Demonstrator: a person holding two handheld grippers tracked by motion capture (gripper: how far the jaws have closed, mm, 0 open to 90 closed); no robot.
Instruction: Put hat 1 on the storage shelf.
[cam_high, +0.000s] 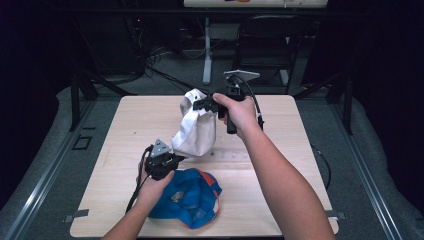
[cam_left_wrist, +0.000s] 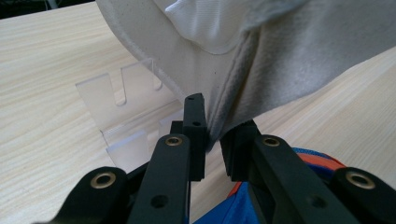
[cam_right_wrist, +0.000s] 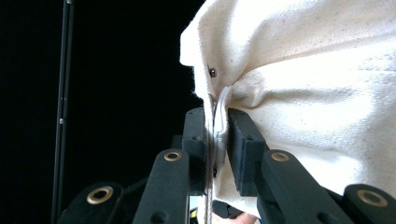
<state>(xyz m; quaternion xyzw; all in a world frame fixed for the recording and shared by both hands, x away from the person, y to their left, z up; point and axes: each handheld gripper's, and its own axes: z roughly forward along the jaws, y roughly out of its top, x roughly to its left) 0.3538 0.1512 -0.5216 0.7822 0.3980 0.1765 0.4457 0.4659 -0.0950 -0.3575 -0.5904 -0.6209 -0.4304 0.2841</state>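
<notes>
A pale wooden surface (cam_high: 280, 130) stands in a dark room. The white cap (cam_high: 196, 131) hangs upright, long axis vertical; right tongs (cam_high: 206, 104) pinch its top, left tongs (cam_high: 181, 158) its lower edge.

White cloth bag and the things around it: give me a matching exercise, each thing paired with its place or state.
1. white cloth bag
2. blue bag
3. clear plastic stand
4. right gripper

a. lies flat at the table's near edge
b. pinches the top hem
c. held up by both grippers
d. stands on the table under the hanging cloth

Pairs: 1-c, 2-a, 3-d, 4-b
</notes>
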